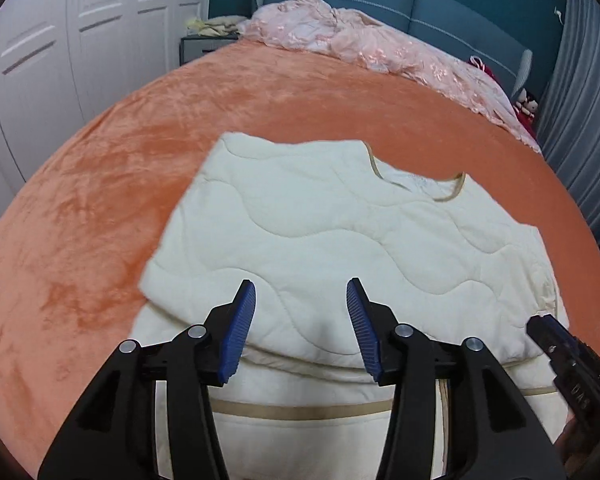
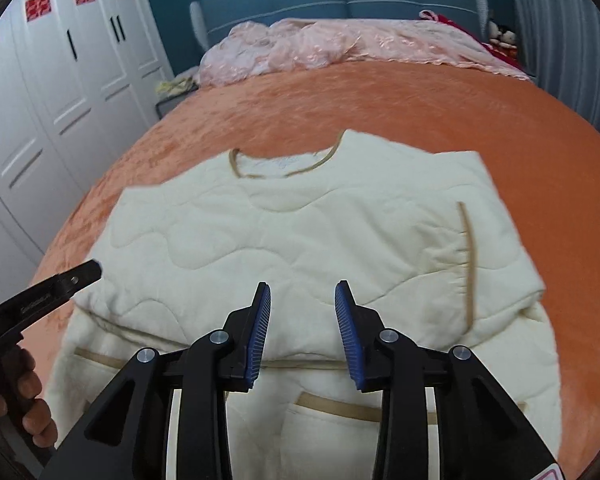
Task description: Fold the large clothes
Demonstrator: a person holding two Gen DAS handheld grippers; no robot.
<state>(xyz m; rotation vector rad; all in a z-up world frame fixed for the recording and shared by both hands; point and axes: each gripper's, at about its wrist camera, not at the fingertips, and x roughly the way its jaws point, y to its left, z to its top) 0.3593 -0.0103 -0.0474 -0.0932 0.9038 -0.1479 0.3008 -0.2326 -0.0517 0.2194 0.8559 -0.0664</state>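
Cream quilted garment [image 1: 320,232] folded on orange bed [image 1: 80,200]; left hand-held gripper [image 1: 301,312] & right hand-held gripper [image 2: 302,316] above its near fold, both part-open, empty.

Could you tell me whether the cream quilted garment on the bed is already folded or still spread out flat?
Partly folded: the cream garment has its upper part doubled over the lower, a layered edge showing near the fingers, on the orange blanket.

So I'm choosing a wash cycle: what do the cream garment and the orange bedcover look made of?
Cream quilted garment: seemingly padded cotton-like fabric, matte, with wavy stitch lines and tan trim. Orange bedcover: probably plush fleece or velvet, with a patchy sheen.
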